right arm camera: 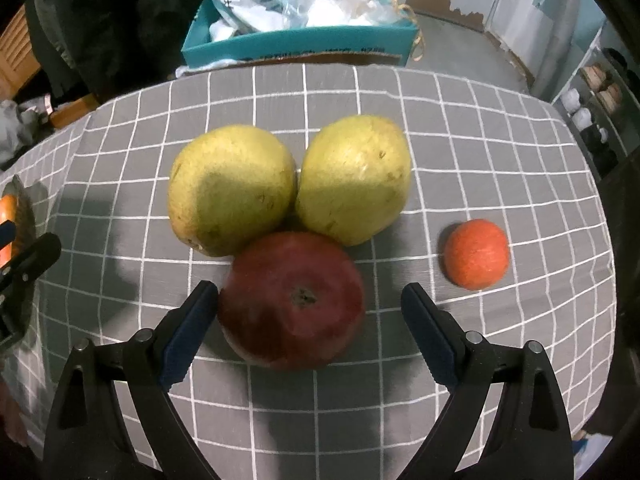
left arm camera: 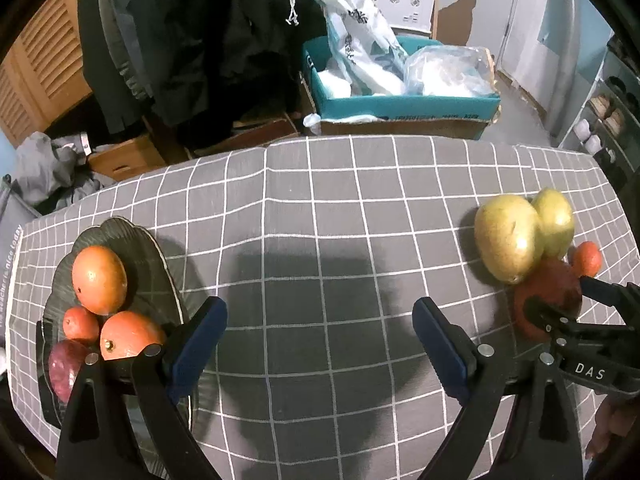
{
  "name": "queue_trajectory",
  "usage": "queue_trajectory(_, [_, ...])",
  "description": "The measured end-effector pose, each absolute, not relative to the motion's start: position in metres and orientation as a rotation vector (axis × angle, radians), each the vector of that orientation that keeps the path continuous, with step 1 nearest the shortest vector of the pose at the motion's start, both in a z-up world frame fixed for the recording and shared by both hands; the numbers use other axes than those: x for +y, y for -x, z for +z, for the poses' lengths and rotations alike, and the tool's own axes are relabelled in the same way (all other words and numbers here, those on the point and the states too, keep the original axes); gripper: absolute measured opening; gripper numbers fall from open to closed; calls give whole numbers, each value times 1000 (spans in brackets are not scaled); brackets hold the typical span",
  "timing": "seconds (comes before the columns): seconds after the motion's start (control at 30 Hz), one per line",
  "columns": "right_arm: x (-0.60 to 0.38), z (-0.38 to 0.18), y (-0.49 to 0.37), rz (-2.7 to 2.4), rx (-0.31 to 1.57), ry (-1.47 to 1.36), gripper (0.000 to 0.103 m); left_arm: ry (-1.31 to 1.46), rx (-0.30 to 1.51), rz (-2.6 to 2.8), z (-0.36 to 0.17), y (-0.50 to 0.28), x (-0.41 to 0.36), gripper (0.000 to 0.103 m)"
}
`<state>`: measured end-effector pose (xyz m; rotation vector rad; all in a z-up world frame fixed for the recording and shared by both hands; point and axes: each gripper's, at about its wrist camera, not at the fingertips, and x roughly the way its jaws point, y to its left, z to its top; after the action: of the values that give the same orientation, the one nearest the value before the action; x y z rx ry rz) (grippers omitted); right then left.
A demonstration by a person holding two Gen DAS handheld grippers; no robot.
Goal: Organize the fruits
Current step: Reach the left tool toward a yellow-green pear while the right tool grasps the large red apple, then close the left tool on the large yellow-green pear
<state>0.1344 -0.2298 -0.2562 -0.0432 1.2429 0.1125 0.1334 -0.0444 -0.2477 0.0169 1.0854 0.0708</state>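
Note:
A dark leaf-shaped plate (left arm camera: 152,256) at the table's left holds two orange fruits (left arm camera: 99,280), a small orange one (left arm camera: 80,322) and a purple one (left arm camera: 64,368). My left gripper (left arm camera: 320,344) is open and empty over the cloth beside the plate. My right gripper (right arm camera: 310,332) is open, its fingers either side of a dark red apple (right arm camera: 292,304); the left pad is close to it, the right pad apart. The apple also shows in the left wrist view (left arm camera: 548,300). Two yellow-green pears (right arm camera: 232,196) (right arm camera: 356,180) lie just behind it. A small orange fruit (right arm camera: 476,254) lies to the right.
The table has a grey checked cloth (left arm camera: 320,208). Behind its far edge stand a teal box (left arm camera: 400,100) with plastic bags, dark hanging clothes (left arm camera: 192,40) and wooden crates (left arm camera: 124,156). Shelves (left arm camera: 608,112) stand at the right.

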Motion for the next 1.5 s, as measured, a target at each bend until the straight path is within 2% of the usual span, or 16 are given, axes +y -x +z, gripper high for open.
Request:
queue_trajectory(0.13, [-228, -263, -136, 137, 1257, 31, 91, -11, 1085, 63, -248, -135, -48, 95])
queue_trajectory(0.23, [-227, -266, -137, 167, 1267, 21, 79, -25, 1082, 50, -246, -139, -54, 95])
queue_trajectory(0.3, [-228, -267, -136, 177, 1263, 18, 76, -20, 1082, 37, -245, -141, -58, 95])
queue_trajectory(0.77, [-279, -240, -131, 83, 1190, -14, 76, 22, 1083, -106, -235, -161, -105, 95])
queue_trajectory(1.5, [-315, -225, -133, -6, 1126, -29, 76, 5, 1174, -233, -274, -192, -163, 95])
